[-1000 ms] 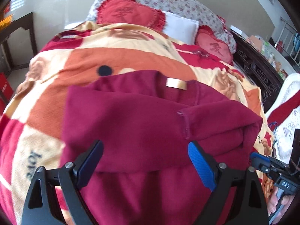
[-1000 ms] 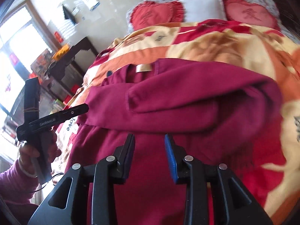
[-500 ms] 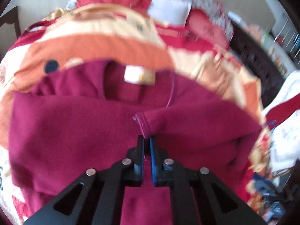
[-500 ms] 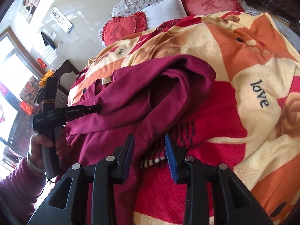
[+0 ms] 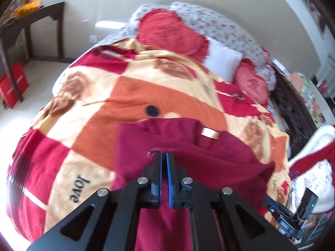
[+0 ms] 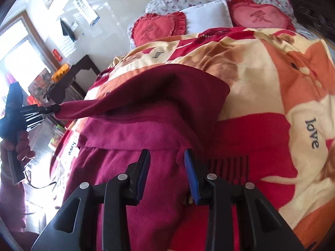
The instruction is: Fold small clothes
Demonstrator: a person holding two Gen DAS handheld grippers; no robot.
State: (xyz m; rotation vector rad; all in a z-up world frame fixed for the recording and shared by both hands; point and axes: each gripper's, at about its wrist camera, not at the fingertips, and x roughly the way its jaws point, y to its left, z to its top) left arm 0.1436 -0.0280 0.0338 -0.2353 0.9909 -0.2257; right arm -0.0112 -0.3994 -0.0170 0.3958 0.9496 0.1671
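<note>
The left tongs (image 5: 164, 154) were clenched on the sleeve cuff (image 5: 151, 153) of the soft, limp maroon top (image 6: 146, 125) — best gripped at hems; the right tongs (image 6: 167, 156) hung released.

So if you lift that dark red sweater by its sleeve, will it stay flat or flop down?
Probably flop. The sleeve pinched by the left gripper already sags as it stretches out from the dark red sweater. It looks soft and fleecy, so it likely clings to the blanket rather than sliding.

A bed under a red, orange and cream fleece blanket (image 5: 129, 96) is carrying a maroon fleece garment (image 6: 146, 129) lying just ahead of the tongs.
</note>
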